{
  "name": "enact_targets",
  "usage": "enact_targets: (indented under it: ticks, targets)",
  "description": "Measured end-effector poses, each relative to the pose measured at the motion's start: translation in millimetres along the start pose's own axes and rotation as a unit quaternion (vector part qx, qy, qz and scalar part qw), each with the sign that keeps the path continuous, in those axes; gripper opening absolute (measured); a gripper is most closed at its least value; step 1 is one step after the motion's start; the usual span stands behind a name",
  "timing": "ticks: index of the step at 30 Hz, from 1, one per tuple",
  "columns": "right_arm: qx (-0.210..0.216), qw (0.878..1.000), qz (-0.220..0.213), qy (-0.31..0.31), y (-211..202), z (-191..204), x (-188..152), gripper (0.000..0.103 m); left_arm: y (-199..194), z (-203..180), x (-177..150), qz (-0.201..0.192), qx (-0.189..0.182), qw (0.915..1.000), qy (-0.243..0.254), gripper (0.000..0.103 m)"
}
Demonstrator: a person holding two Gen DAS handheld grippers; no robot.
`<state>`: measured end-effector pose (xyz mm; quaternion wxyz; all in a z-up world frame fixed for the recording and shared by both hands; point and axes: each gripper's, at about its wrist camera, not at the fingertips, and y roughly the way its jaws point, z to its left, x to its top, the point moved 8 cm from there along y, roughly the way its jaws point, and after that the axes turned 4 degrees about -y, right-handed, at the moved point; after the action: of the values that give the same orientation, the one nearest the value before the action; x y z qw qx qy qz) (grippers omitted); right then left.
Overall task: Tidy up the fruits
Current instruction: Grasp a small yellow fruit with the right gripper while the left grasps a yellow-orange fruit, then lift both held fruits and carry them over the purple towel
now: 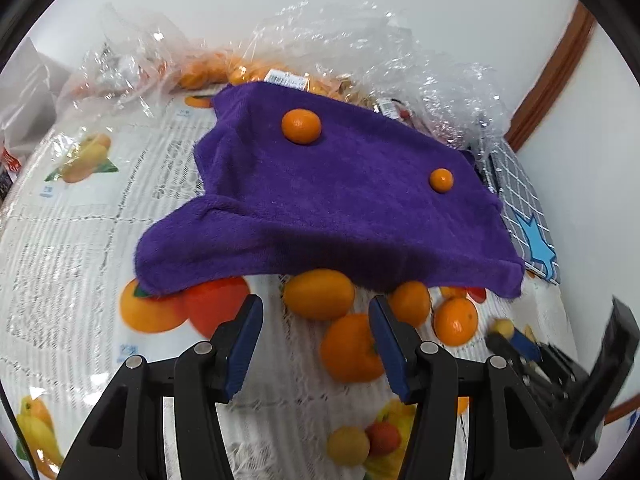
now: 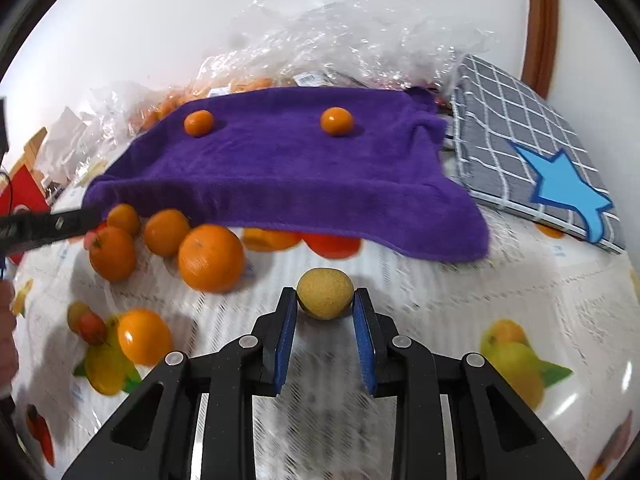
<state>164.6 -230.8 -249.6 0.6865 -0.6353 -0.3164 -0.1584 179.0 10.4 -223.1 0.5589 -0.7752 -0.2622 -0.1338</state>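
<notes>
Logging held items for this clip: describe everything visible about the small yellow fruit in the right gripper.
The yellow fruit is small, round and dull yellow-tan, with a finely speckled, matte skin; no stem shows. It sits between the blue pads of the right gripper, pinched at its two sides, near the fingertips. It appears lifted above the fruit-print tablecloth, in front of the purple towel, touching neither. In the left wrist view it shows only as a small, blurred yellow shape at the right.

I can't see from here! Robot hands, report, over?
Left gripper open, empty. Right gripper shut on yellow fruit. Two oranges on purple towel. Nothing blocking.
</notes>
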Motion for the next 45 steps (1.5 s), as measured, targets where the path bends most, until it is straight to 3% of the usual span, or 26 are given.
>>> enact_targets:
  ticks: [5,12,14,16,21,30,36,45]
  targets:
    - [-0.004,1.000,0.000,0.004,-6.6,-4.1,-8.4,0.029,15.0,1.6,3.2,0.011,0.019,0.9998,-0.005,0.053]
    - [0.005,1.000,0.002,0.006,-5.4,-2.5,-9.9,0.029,23.5,-3.5,3.2,0.016,0.018,0.9997,-0.009,0.053]
    - [0.014,1.000,0.001,0.006,-4.7,-0.8,-9.0,0.029,23.7,-5.3,2.7,0.021,0.011,0.9997,-0.010,0.051]
    - [0.018,1.000,0.001,0.006,-3.9,-0.5,-8.9,0.029,22.6,-6.1,2.4,0.021,0.007,0.9997,-0.010,0.042]
    - [0.025,1.000,-0.001,0.009,-3.6,0.0,-8.5,0.029,17.2,-4.0,1.4,0.019,0.004,0.9998,-0.006,0.042]
    - [0.025,1.000,-0.007,0.012,-5.1,-0.6,-8.5,0.029,-15.8,12.7,4.3,-0.010,0.002,0.9995,-0.029,0.042]
    - [-0.004,1.000,-0.016,0.016,-11.3,-6.7,-9.6,0.029,-42.3,17.6,-0.6,-0.023,-0.002,0.9993,-0.029,0.042]
    - [-0.001,0.998,-0.047,0.032,-54.1,-2.6,11.3,0.029,-84.1,10.7,-4.3,-0.048,-0.009,0.9984,-0.028,0.042]
